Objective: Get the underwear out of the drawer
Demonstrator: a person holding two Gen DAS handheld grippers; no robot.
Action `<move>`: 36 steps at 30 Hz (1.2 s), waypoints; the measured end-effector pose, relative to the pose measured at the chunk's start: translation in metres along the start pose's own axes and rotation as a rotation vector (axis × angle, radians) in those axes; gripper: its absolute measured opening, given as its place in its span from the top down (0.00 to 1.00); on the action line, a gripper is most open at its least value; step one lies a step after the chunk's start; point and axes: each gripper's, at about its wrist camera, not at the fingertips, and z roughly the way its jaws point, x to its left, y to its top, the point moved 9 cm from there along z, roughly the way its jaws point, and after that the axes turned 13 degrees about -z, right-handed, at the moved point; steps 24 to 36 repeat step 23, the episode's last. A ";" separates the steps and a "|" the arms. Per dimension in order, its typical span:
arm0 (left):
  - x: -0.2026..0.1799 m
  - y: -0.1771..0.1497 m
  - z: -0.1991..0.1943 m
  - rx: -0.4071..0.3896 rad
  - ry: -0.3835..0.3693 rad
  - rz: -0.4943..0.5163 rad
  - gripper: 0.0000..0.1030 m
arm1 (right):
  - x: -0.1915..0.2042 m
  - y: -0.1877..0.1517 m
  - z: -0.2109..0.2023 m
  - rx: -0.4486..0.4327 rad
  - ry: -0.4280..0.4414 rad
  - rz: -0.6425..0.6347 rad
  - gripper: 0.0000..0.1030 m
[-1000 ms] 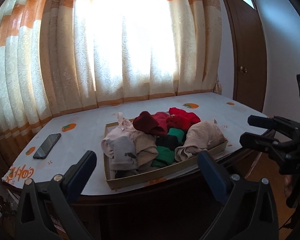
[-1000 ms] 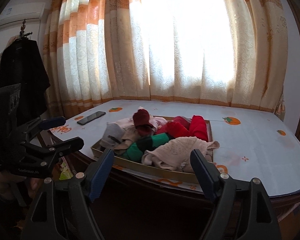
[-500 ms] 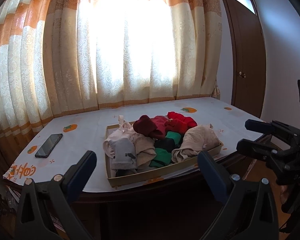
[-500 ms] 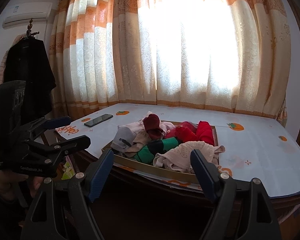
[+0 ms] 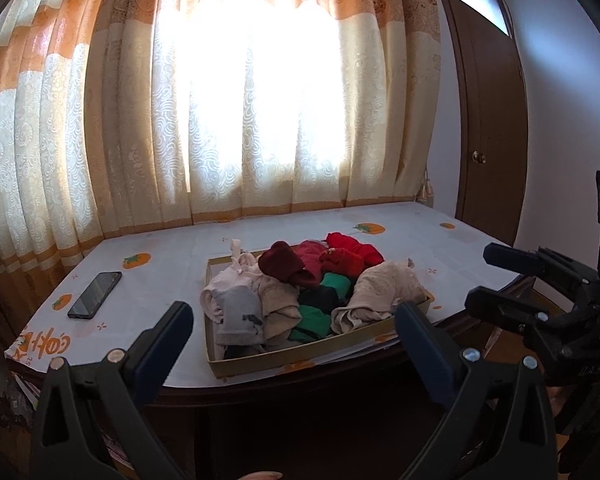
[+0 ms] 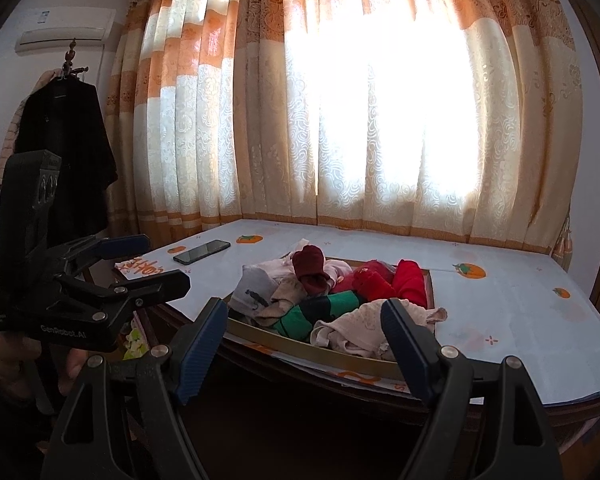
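- Now, left wrist view: the left gripper [image 5: 290, 322] is wide and holds nothing. The drawer [image 5: 300, 354] of underwear [image 5: 312, 288] looks smaller than a second ago, at 12 o'clock, phone [image 5: 95, 295] at 10.
- Right wrist view: the right gripper [image 6: 302, 322] is also wide and empty; it backed off too, so the reach has not begun.

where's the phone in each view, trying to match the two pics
Left wrist: the phone lies on the tablecloth at left of the picture, left of the drawer tray.
Right wrist: the phone lies left of centre, behind and left of the clothes.
Shared landmark: the dark red garment atop the pile.
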 end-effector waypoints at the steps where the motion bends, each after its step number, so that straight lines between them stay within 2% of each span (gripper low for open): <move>1: -0.001 0.000 0.000 0.001 0.005 0.002 0.01 | 0.000 0.000 -0.001 -0.001 -0.001 -0.001 0.22; 9: 0.007 -0.001 0.005 0.010 0.049 -0.014 0.01 | -0.001 -0.002 -0.001 0.003 0.000 0.003 0.21; 14: 0.013 -0.002 0.006 0.006 0.045 -0.034 0.01 | 0.002 -0.007 0.001 0.013 0.010 0.004 0.21; 36: 0.008 -0.006 0.006 0.005 0.032 -0.009 0.01 | 0.007 -0.016 0.008 0.034 0.024 -0.002 0.21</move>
